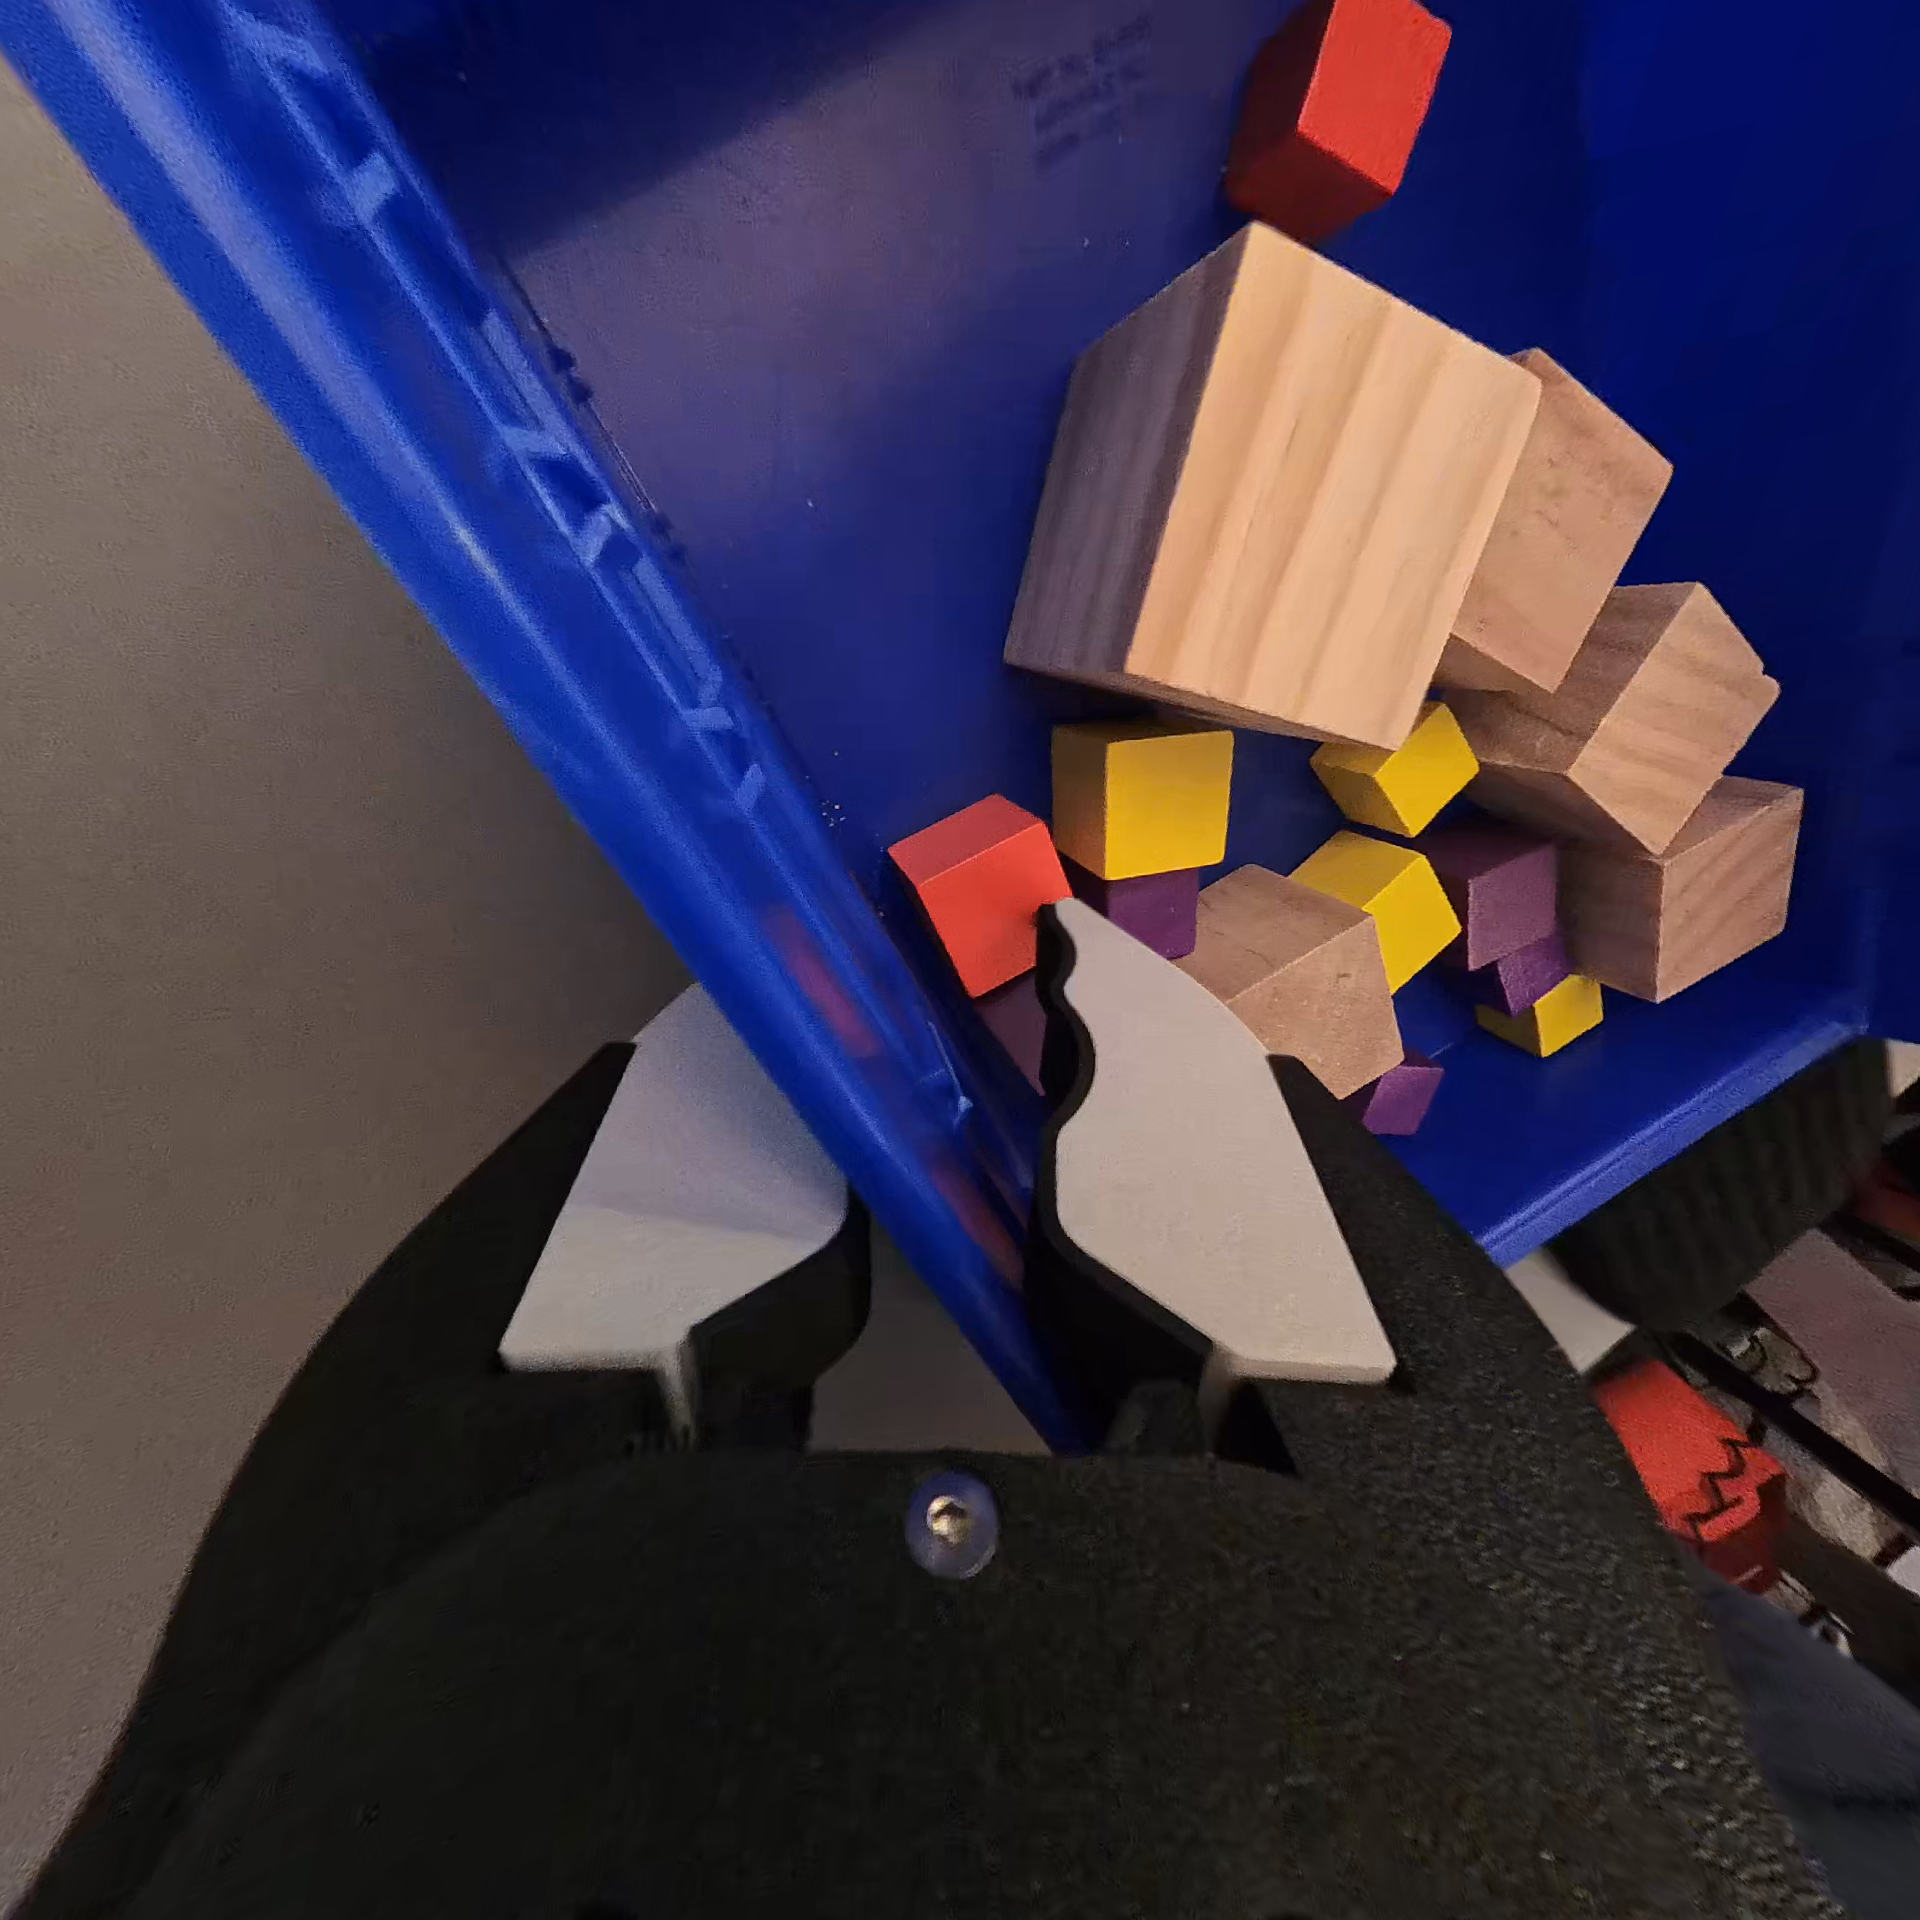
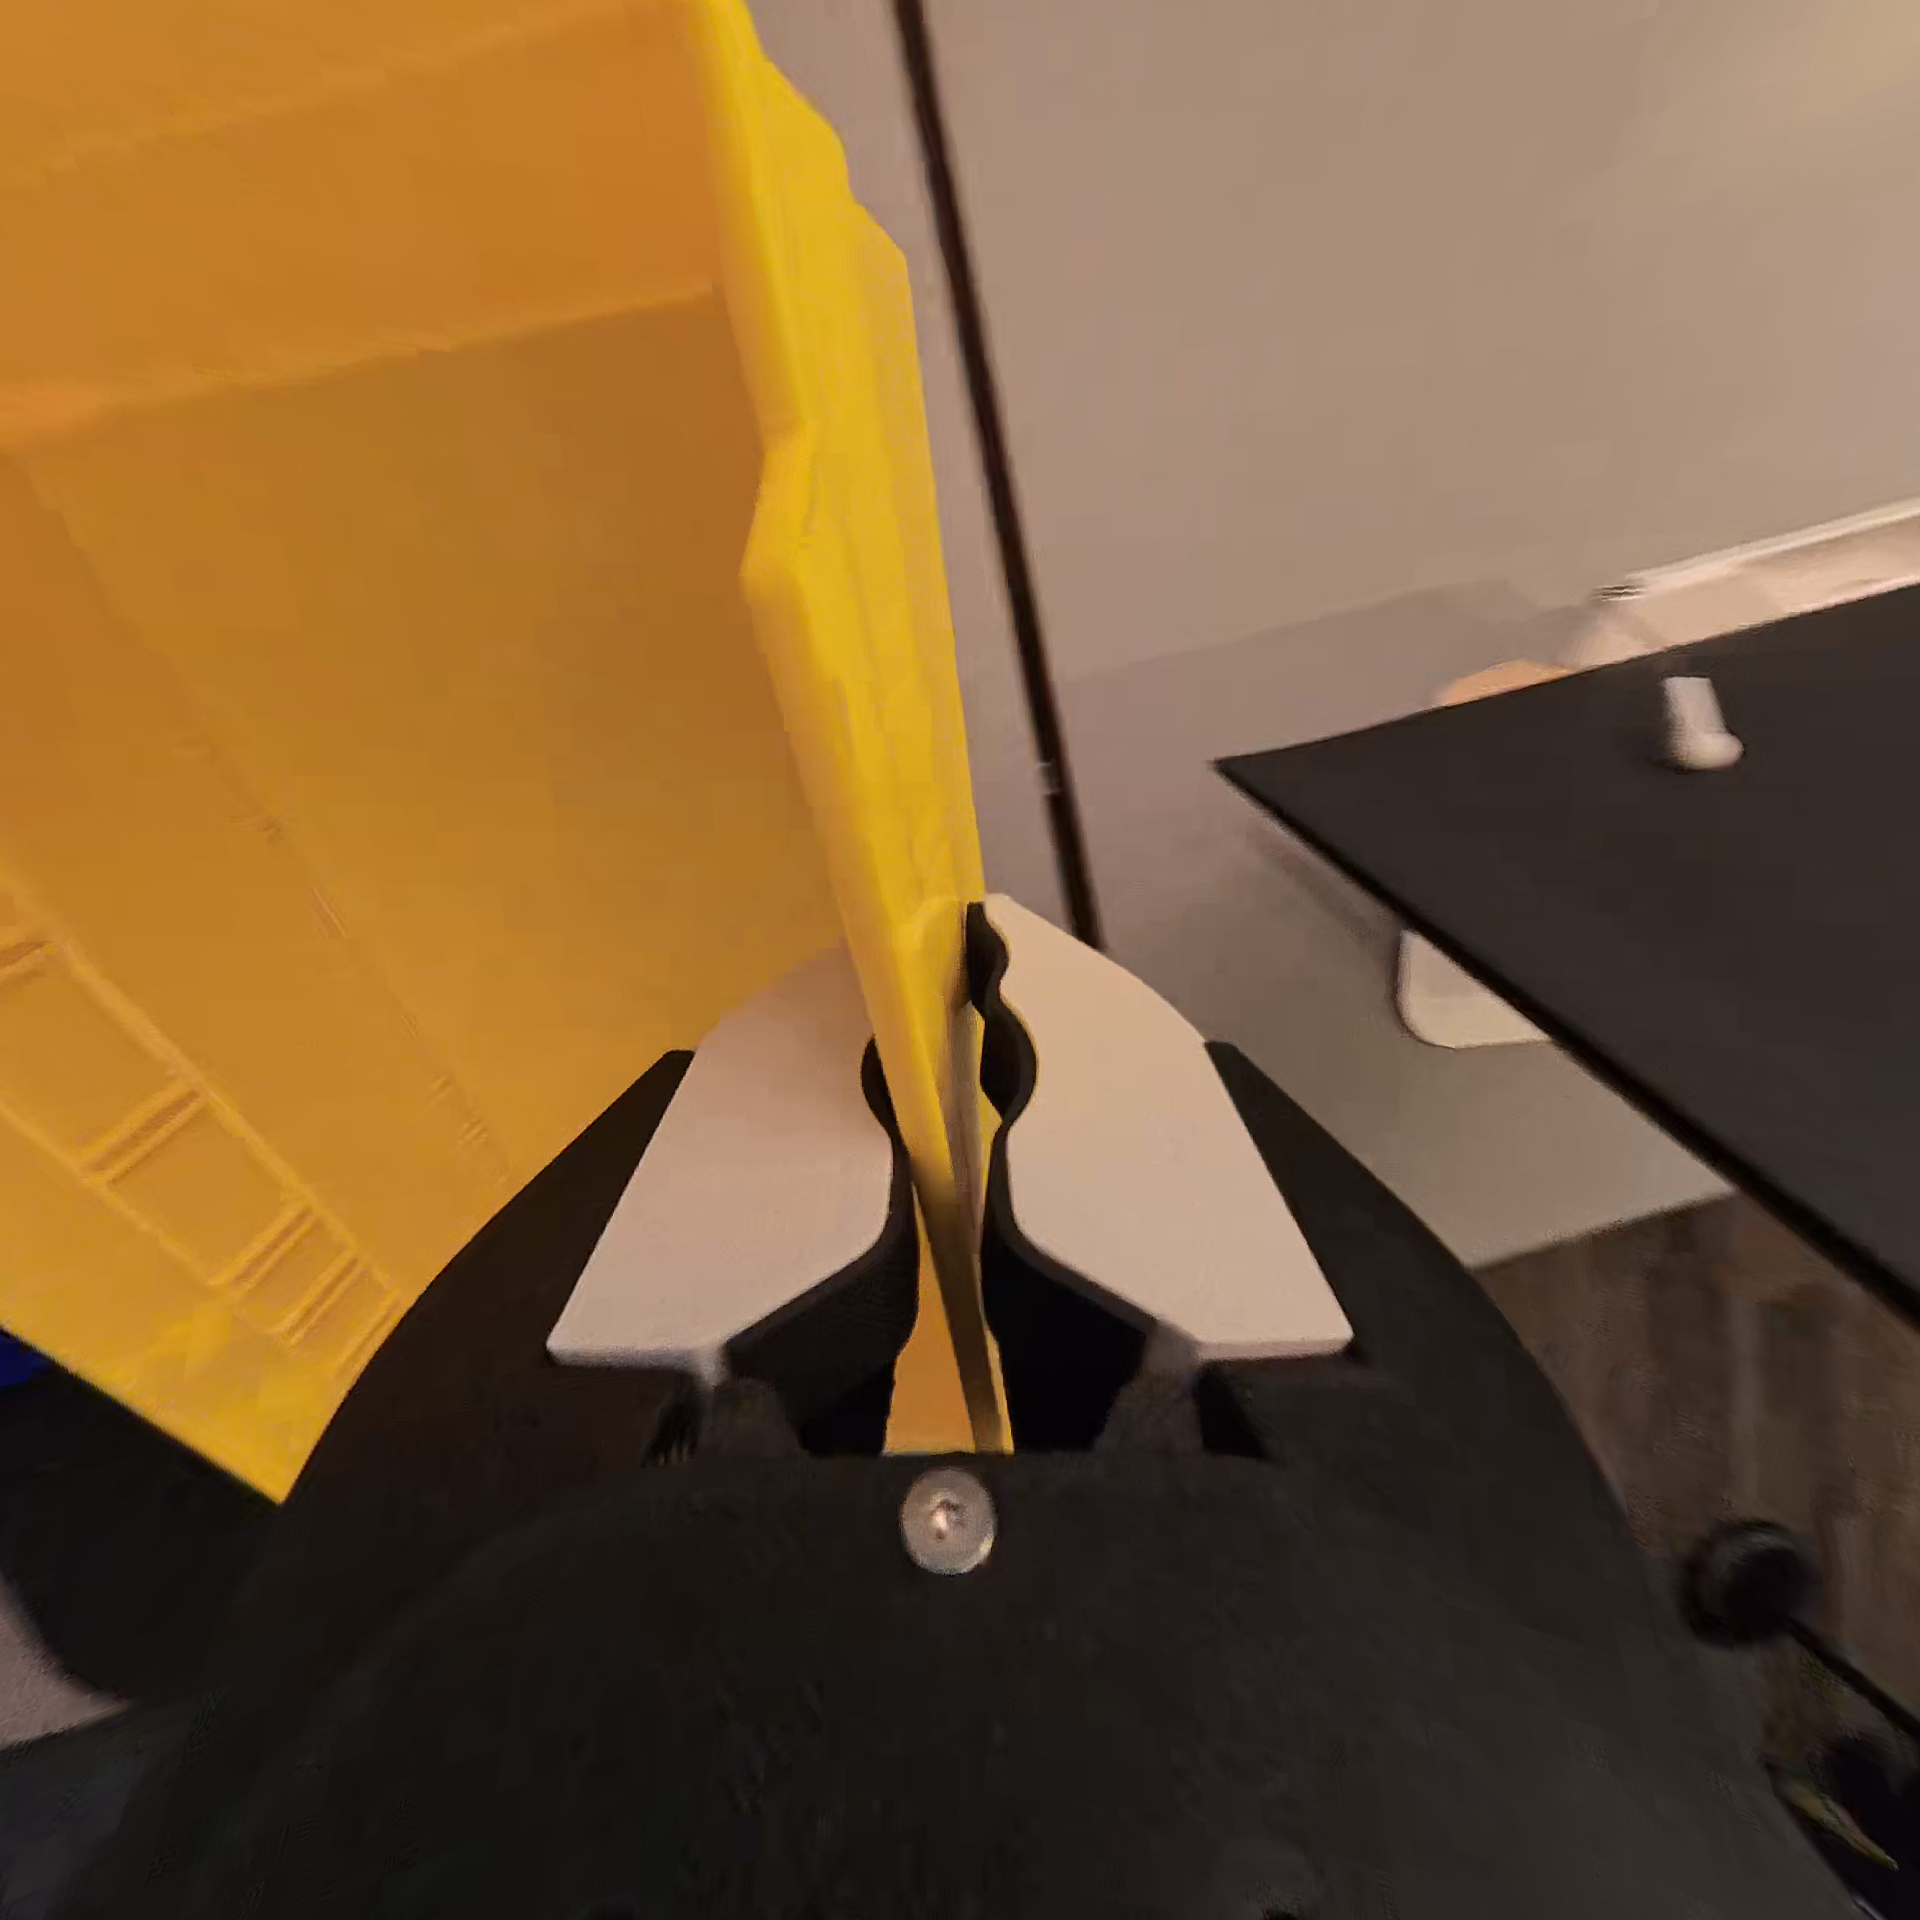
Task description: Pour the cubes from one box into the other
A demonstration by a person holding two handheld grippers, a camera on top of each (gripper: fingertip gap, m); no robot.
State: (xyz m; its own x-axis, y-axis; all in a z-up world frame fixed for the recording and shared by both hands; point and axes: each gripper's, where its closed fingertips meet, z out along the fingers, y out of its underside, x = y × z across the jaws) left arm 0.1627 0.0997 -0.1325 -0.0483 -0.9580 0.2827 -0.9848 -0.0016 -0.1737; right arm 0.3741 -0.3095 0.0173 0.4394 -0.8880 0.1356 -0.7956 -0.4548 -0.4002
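Left gripper clamps the blue box wall, so the tilt piles cubes at right of frame. Right gripper pinches the upended yellow box, apparently emptied.

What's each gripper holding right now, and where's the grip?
Left gripper: blue box, jaws shut on its side wall. Right gripper: yellow box, jaws shut on its side wall edge.
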